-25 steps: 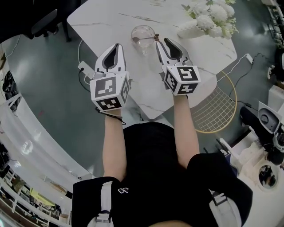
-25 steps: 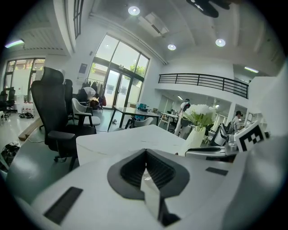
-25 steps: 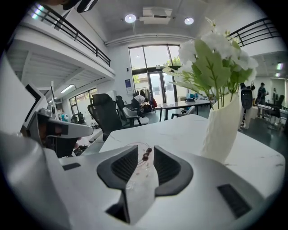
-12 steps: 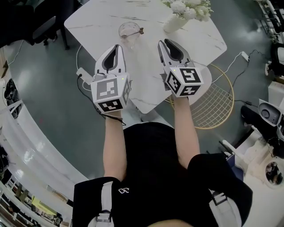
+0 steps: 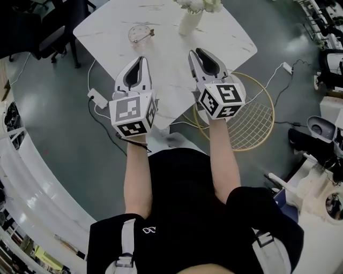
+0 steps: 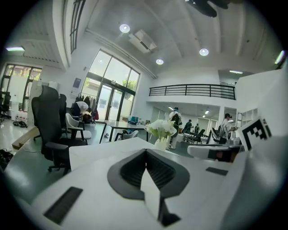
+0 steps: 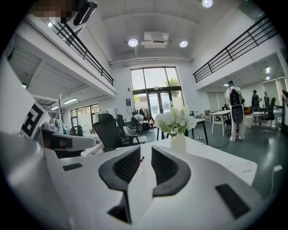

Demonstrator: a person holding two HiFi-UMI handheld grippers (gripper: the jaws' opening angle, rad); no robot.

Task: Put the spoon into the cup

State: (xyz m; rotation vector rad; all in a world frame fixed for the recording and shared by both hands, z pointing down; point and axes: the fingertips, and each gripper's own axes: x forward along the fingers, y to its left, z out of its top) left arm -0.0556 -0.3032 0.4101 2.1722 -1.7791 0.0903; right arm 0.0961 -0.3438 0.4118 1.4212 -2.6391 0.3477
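**Spoon in the cup, both grippers pulled back**

A second ago the right gripper (image 5: 193, 53) was right at the spoon's handle, by the rim of the cup. Since then both grippers have drawn back towards the person, and the cup (image 5: 138, 34) now sits well apart from them on the far part of the counter (image 5: 225, 43). The spoon (image 5: 146, 35) rests inside the cup, with its handle sticking out over the rim on the side nearer the vase.

The task therefore looks finished, with the spoon let go.

The right gripper's fingers stand a little apart with nothing between them. The left gripper (image 5: 141, 59) has its fingers closed tip to tip, also empty.

The cup is clear glass and appears to hold only the spoon. The white vase (image 5: 188, 24) nearby holds white flowers (image 5: 195, 5).
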